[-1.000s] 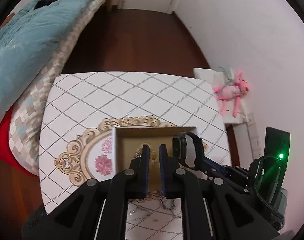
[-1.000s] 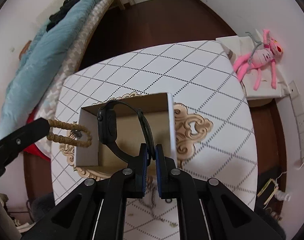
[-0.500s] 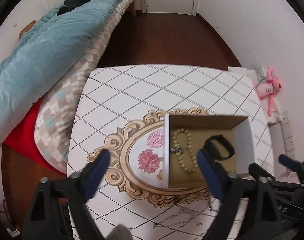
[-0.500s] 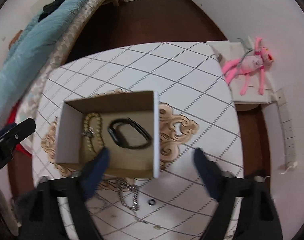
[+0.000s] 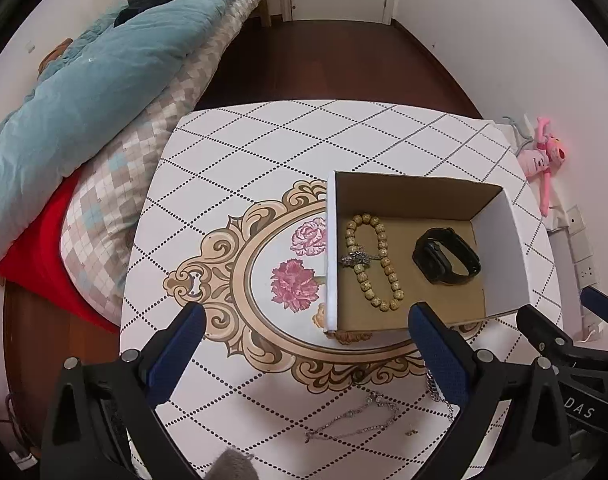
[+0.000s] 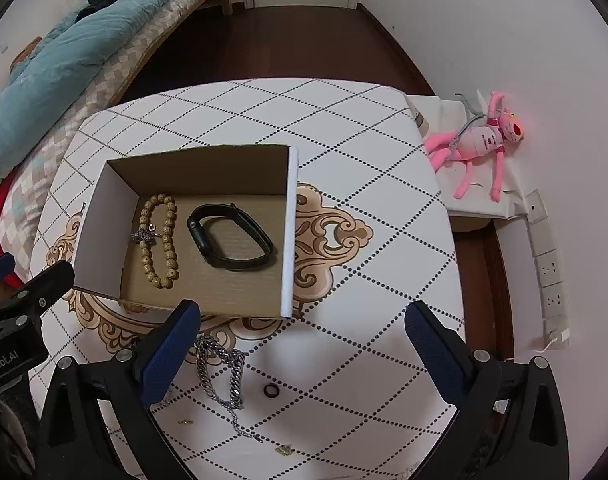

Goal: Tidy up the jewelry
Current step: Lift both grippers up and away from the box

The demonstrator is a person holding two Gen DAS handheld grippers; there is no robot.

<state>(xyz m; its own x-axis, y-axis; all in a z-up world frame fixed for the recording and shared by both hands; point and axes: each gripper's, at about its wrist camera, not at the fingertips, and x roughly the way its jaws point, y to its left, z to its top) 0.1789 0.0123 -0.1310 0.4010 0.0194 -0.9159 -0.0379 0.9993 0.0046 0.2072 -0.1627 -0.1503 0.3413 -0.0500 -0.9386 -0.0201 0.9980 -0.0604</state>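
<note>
An open cardboard box (image 5: 331,248) (image 6: 290,232) stands on the patterned table. Inside lie a beige bead bracelet (image 5: 373,264) (image 6: 160,236) with a small silver piece (image 5: 355,259) (image 6: 146,235) on it, and a black watch band (image 5: 445,255) (image 6: 230,236). In front of the box on the table lie a heavy silver chain (image 6: 220,372), a thin silver chain (image 5: 351,426), a small dark ring (image 6: 270,391) and tiny gold pieces (image 6: 284,450). My left gripper (image 5: 304,344) and right gripper (image 6: 302,344) are both open and empty, raised above the table's near side.
A bed with a blue duvet (image 5: 84,80) and a checked pillow (image 5: 116,200) lies to the left of the table. A pink plush toy (image 6: 479,140) lies on a low white stand at the right. Wall sockets (image 6: 547,268) are beside it.
Both grippers opened and drew back upward. The bead bracelet and the watch band, held a second ago, now lie in the box.
</note>
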